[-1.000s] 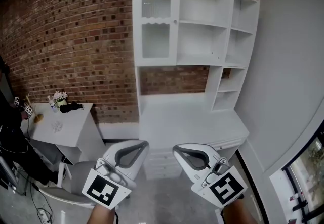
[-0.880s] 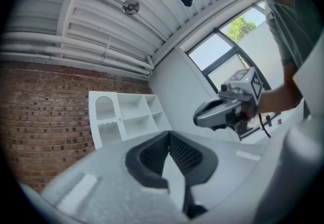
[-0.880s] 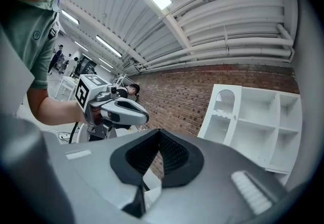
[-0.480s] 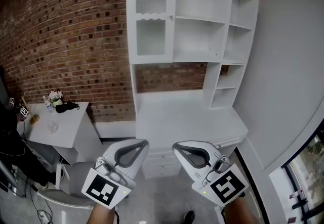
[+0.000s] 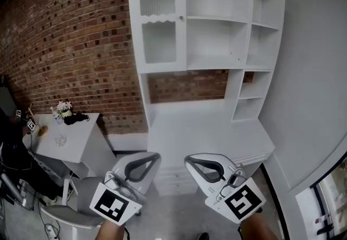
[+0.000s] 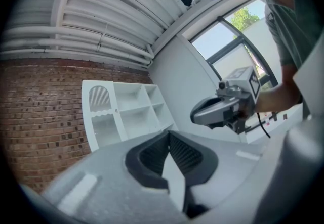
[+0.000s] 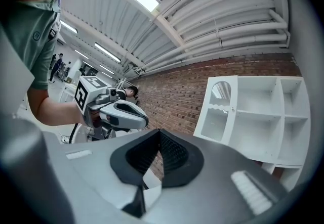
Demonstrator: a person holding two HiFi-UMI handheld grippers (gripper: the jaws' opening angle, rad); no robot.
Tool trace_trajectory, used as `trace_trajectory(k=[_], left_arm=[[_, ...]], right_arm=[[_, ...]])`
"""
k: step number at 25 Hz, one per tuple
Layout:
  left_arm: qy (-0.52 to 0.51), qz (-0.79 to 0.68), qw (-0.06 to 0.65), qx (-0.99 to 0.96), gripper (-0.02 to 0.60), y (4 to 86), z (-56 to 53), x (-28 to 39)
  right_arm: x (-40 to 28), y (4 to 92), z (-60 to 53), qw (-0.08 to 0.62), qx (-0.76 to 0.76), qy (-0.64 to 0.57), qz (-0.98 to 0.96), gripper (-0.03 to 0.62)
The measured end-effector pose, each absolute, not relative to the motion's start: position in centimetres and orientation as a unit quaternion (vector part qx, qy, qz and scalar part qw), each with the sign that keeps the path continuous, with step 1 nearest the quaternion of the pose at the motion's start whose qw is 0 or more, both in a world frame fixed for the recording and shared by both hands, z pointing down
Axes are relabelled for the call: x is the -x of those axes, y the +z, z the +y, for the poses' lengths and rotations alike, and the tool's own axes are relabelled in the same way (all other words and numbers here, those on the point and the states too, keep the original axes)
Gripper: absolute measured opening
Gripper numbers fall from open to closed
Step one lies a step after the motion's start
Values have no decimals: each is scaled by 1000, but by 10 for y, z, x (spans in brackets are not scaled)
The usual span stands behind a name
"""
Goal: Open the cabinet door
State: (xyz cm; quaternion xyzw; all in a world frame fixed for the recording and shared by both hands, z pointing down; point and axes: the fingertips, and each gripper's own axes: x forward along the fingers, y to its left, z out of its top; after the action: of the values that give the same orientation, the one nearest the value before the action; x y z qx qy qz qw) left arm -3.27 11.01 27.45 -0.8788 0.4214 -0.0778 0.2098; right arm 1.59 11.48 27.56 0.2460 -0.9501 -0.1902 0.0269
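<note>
Jaws of the left gripper [image 5: 150, 156] and right gripper [image 5: 193, 160] are both closed and empty, while the white shelf unit [image 5: 222, 33] now appears nearer than a moment ago, its arched cabinet door [image 5: 159, 27] at upper left still shut, not yet reached.

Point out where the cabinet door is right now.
In the head view, the cabinet door sits shut at the upper left of the white shelf unit, brick wall on its left, open shelves on its right.
</note>
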Motion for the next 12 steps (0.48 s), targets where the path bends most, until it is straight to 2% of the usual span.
trace_trajectory(k=[12], left_arm=[[-97,459,214,857,3,270,33,-33]], right_arm=[[-79,262,31,-9,-200,-197,-960,6]])
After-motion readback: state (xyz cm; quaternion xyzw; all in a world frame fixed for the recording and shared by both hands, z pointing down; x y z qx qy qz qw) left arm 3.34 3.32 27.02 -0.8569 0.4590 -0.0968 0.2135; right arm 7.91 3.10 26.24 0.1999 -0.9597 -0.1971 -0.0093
